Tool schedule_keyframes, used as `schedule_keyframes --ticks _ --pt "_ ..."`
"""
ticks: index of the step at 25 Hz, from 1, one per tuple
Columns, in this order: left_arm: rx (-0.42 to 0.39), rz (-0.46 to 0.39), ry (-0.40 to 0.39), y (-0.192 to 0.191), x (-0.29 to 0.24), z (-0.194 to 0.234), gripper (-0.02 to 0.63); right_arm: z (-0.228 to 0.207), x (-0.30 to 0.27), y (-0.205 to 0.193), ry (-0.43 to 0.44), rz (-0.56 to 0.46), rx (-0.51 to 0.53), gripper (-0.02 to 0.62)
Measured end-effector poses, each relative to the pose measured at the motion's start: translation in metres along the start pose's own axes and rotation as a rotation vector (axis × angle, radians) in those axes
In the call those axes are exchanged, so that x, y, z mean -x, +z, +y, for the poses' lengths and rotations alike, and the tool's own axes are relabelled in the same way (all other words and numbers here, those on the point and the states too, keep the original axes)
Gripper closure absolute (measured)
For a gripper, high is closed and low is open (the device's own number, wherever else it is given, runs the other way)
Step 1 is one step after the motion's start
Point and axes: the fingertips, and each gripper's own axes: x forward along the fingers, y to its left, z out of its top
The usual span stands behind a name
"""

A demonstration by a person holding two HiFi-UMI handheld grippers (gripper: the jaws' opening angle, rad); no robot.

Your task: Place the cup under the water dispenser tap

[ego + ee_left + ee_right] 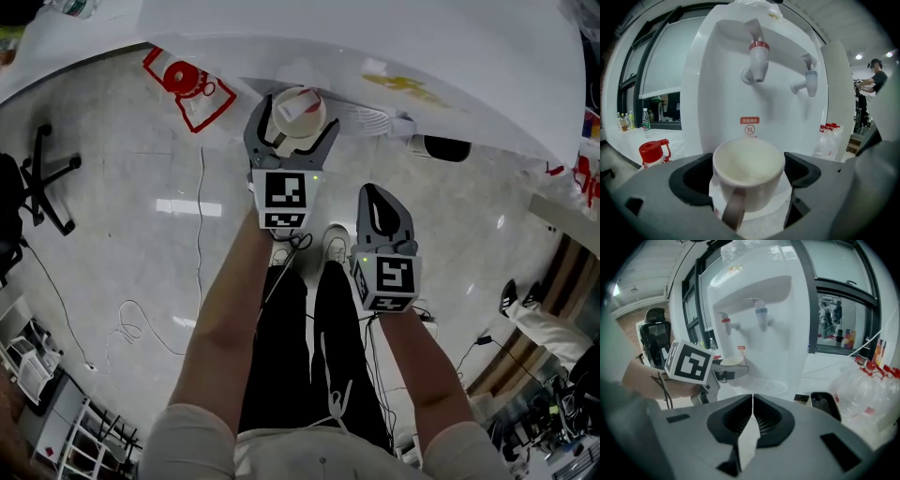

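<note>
Right now the L gripper has its jaws clenched on the white cup, one on each side, cup upright, handle pointing at 6 o'clock toward the camera. The cup looks empty. It's held off the floor, close in front of the water dispenser. In the L gripper view the red tap sits at 12 o'clock above the cup and the blue tap at approx 1 o'clock. Can't tell if the cup is right under the red spout. The drip grille lies at 4 o'clock from the cup in the R gripper view. The R gripper has its jaws pressed together w/ nothing between. In the head view it hangs at 4 o'clock from the L one, apart from it.
</note>
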Motion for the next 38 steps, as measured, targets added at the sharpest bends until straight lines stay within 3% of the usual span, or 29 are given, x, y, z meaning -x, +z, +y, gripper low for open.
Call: schedule_keyframes --ticks 5,12,16,20,25,29,33,38 --pt "0.006 -0.033 0.034 0.011 0.013 0.005 0.152 0.002 0.009 -0.007 -0.002 0.006 -0.008 0.566" --pt "0.048 -0.015 0.010 0.016 0.048 -0.006 0.152 0.013 0.030 -0.013 -0.007 0.005 -0.020 0.566" --pt "0.099 -0.014 0.072 0.020 0.085 -0.003 0.155 0.023 0.047 -0.011 -0.010 0.001 -0.025 0.566" --pt "0.110 0.028 0.030 0.017 0.125 -0.018 0.161 0.038 0.065 -0.004 -0.005 -0.008 -0.045 0.566" --pt "0.113 0.056 -0.046 0.026 0.168 -0.042 0.307 0.053 0.088 0.005 -0.013 -0.016 -0.061 0.566" --pt "0.145 0.072 -0.041 0.040 0.203 -0.046 0.459 0.067 0.110 0.021 -0.014 -0.027 -0.055 0.566" --pt "0.188 0.060 -0.023 0.065 0.232 -0.042 0.514 0.080 0.136 0.052 -0.014 -0.073 -0.031 0.566" --pt "0.165 0.003 -0.073 0.114 0.266 -0.054 0.566 0.089 0.176 0.091 -0.029 -0.134 -0.012 0.566"
